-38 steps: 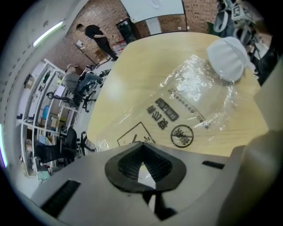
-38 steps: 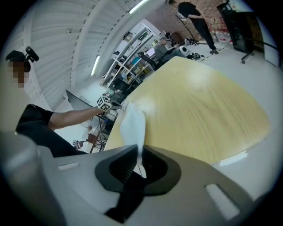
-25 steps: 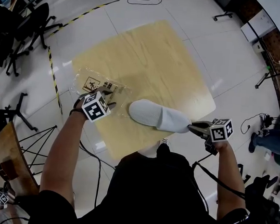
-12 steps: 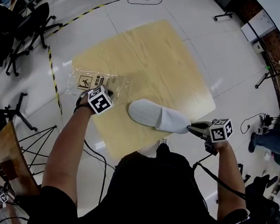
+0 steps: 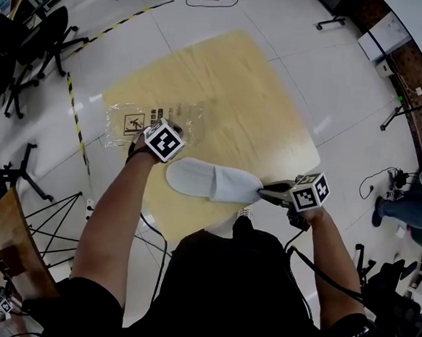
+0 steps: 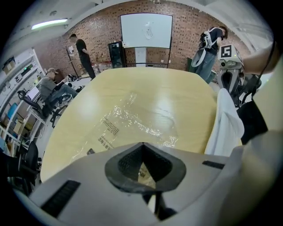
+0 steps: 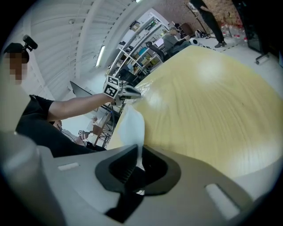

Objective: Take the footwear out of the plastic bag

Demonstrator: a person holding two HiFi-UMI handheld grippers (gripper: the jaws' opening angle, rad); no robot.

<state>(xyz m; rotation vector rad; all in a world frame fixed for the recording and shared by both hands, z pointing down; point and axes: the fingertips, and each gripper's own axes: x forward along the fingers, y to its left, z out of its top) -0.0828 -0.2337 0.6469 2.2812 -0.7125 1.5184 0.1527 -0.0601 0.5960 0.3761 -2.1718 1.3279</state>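
Note:
A white slipper (image 5: 210,180) hangs level over the near edge of the wooden table (image 5: 231,93), fully outside the bag. My right gripper (image 5: 262,192) is shut on its heel end; in the right gripper view the white fabric (image 7: 132,126) rises from between the jaws (image 7: 136,161). The clear plastic bag (image 5: 146,119), printed with black text, lies flat and empty on the table's left part. My left gripper (image 5: 150,129) is at the bag's near edge, jaws shut, with printed film pinched between them (image 6: 142,145). The slipper (image 6: 225,123) shows at that view's right.
Office chairs (image 5: 39,41) and a yellow-black floor tape (image 5: 74,102) lie to the left. A black tripod (image 5: 55,210) and a wooden board (image 5: 1,242) stand near my left side. Cables run over the floor. People (image 6: 82,50) stand beyond the table.
The left gripper, open over the bag a second ago, has shut at the bag's near edge. The right gripper has carried the slipper leftward and nearer to my body.

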